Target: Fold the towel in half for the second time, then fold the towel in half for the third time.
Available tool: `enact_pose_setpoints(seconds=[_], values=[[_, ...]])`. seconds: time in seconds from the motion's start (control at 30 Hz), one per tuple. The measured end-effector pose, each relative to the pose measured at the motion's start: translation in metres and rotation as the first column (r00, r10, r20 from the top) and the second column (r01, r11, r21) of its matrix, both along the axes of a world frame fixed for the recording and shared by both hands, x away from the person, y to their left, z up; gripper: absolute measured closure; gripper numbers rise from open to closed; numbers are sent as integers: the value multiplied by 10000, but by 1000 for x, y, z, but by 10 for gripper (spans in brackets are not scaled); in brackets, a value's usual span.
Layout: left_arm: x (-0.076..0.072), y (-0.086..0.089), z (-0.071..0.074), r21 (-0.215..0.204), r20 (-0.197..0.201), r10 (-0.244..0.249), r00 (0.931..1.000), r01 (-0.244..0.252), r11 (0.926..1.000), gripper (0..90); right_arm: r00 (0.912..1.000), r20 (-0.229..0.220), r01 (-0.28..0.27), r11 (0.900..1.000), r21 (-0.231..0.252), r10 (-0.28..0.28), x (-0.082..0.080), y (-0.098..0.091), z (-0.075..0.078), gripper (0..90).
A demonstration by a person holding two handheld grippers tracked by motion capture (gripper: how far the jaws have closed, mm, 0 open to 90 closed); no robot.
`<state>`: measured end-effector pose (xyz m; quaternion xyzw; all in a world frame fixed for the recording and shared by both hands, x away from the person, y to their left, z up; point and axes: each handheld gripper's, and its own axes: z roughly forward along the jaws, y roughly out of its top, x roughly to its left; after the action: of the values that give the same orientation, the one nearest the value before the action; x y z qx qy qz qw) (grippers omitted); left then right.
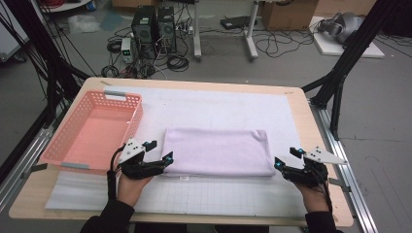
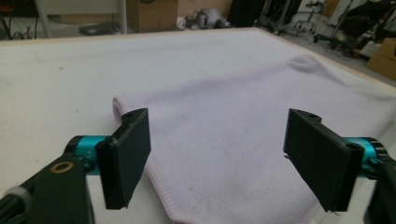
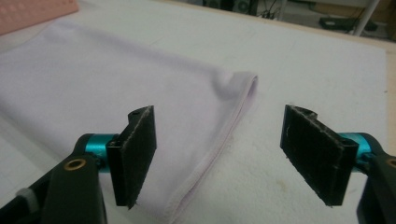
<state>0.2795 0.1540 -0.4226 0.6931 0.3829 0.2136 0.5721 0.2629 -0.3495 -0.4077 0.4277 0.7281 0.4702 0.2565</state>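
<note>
The folded towel [image 1: 218, 151] lay flat on the white mat [image 1: 209, 109], right of the pink basket [image 1: 92, 128]. The left gripper [image 1: 160, 151] sat at the towel's near left corner and the right gripper [image 1: 287, 158] at its near right corner, both with jaws spread wide and nothing between the pads. One fold looked finished and let go. Next would likely be another fold, needing a fresh pinch on the hems, or a lift into the basket.
</note>
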Motion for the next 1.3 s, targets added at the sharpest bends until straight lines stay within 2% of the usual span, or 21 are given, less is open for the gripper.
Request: enact_pose_setpoints(seconds=[0.1,0.17,0.83,0.97,1.13,1.23,1.27,1.3], values=[[-1,2,1,-124,132,-119,9998,121,9998,177,9988,444,210,9997,117,-215,-1,-2,3,199],[0,3,1,-136,132,-94,9999,96,9999,178,9985,476,273,9995,158,-280,-1,-2,4,180],[2,5,-2,50,-91,-15,10000,16,10000,188,9991,352,228,9997,-31,-227,2,-1,1,174],[3,5,-3,-4,-155,-86,9998,86,10000,188,9989,366,277,9996,13,-278,1,-1,1,170],[3,2,-4,124,-251,-205,9995,208,9997,188,9987,423,298,9995,-37,-296,2,-3,1,169],[2,-2,-3,207,-340,-281,9990,288,9994,188,9992,348,204,9998,28,-205,1,-3,1,169],[2,-3,-3,247,-364,-273,9990,282,9993,188,9996,279,98,9994,335,-107,1,-4,0,168],[1,-4,-3,271,-386,-288,9988,299,9992,188,9994,333,85,9994,327,-96,2,-3,0,168]])
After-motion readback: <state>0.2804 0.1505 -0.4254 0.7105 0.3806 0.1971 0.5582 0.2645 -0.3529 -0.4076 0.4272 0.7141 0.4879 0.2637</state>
